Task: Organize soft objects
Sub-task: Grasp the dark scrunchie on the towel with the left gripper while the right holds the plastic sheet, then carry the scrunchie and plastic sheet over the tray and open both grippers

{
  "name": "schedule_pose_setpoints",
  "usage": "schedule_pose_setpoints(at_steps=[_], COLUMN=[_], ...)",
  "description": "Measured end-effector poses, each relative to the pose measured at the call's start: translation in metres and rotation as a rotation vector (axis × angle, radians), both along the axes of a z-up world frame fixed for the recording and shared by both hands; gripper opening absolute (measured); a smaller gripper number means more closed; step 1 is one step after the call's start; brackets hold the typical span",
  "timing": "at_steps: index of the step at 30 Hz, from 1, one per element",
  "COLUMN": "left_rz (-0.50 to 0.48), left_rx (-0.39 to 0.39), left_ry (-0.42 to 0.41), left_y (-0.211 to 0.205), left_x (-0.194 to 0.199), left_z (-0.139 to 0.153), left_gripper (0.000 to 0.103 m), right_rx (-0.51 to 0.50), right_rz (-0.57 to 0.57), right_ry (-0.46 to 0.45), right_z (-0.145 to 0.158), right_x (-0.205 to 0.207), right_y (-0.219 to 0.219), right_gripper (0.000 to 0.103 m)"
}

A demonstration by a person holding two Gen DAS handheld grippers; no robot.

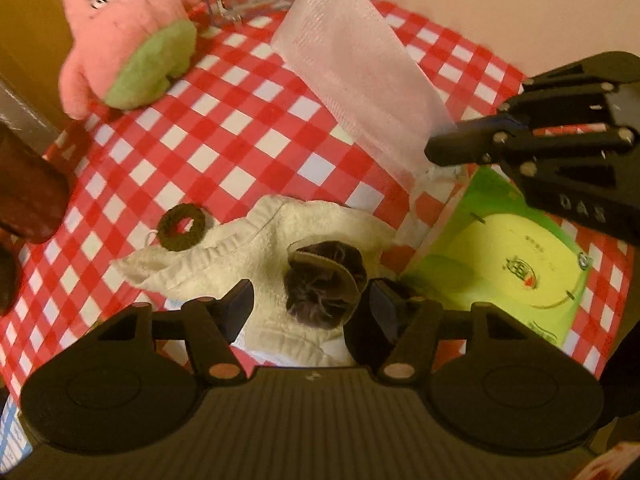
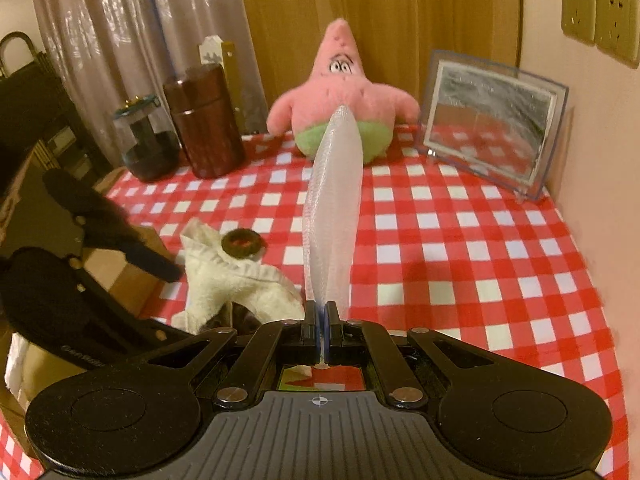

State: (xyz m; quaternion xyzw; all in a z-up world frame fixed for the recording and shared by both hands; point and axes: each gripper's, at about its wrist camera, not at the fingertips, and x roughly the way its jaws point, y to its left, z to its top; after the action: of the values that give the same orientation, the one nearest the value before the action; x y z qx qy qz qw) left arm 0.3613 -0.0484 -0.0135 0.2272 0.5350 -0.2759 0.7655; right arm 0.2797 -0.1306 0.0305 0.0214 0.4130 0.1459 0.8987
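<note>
Two grippers are engaged. The right gripper [image 2: 321, 322] is clamped on one edge of a thin, translucent mesh pouch [image 2: 332, 204], which stands stiffly out ahead of its fingertips. The left gripper [image 1: 310, 300] points steeply down, jaws apart, with a dark gathered scrunchie [image 1: 324, 284] between the fingers but unpinched. Under it lies a cream terry towel [image 1: 256, 240]; a fuzzy green ring [image 1: 182, 226] sits beyond the left finger. Recommended: centre on the scrunchie alone, avoiding towel pile.

red-white checked tablecloth [image 2: 460, 240], pink plush [image 2: 340, 92]
</note>
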Motion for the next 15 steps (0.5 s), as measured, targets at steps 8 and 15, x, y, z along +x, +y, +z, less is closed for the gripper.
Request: schedule_pose_setpoints(at_steps=[8, 15], left_rz=[-0.010, 0.002], left_rx=[0.036, 0.024], left_ry=[0.054, 0.083], left_y=[-0.017, -0.017], left_x=[0.017, 0.018], left_z=[-0.022, -0.029], left_gripper=[0.046, 0.020], right_rx=[-0.001, -0.001], right_rz=[-0.008, -0.016], right_ry=[0.040, 0.045], right_z=[-0.017, -0.019], right_x=[0.006, 0.006], right_y=[-0.007, -0.008], right_gripper=[0.002, 0.001])
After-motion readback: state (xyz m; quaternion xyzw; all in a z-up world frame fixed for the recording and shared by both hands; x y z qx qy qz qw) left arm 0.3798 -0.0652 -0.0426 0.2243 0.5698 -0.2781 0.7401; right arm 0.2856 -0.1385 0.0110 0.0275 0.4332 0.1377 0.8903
